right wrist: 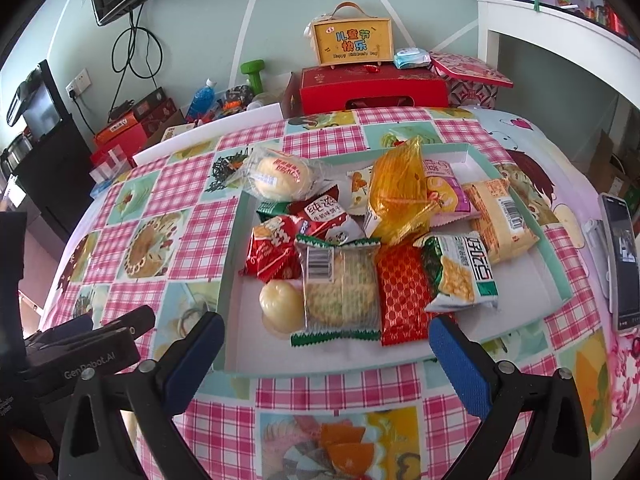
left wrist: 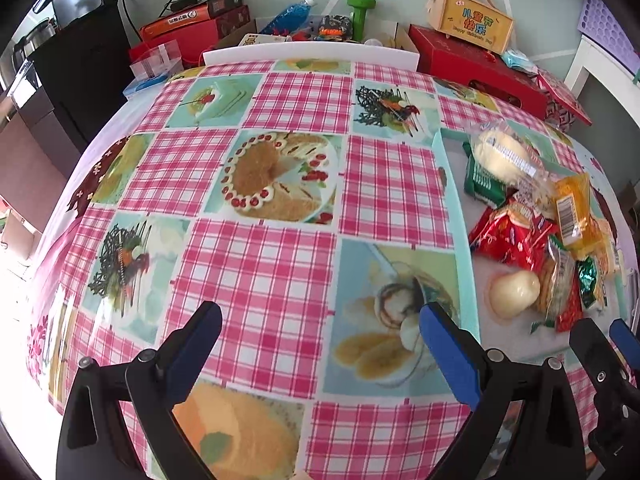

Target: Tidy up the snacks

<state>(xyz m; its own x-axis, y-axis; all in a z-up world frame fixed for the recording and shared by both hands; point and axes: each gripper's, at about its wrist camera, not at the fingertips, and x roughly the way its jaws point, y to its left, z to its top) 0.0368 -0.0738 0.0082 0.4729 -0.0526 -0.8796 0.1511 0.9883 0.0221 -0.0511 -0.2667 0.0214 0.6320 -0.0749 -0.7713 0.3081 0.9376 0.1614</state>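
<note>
"儿童节快乐" on the yellow handled box [right wrist: 352, 44]; "GenRobot.AI" on the left gripper [right wrist: 102, 362].

The left gripper [left wrist: 320, 336] hangs with its jaws spread wide and nothing between them — black arms, blue pads [left wrist: 450, 356] facing inward. The right gripper [right wrist: 326, 346] is the same: jaws wide apart, empty. Its tips [left wrist: 600, 344] show just right of the left gripper, side by side.

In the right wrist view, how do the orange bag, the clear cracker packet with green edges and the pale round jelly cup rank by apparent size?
Largest to smallest:
1. Orange bag, though the packet lies nearer the camera, so these two are unsure.
2. Cracker packet.
3. Jelly cup, clearly smallest.
</note>
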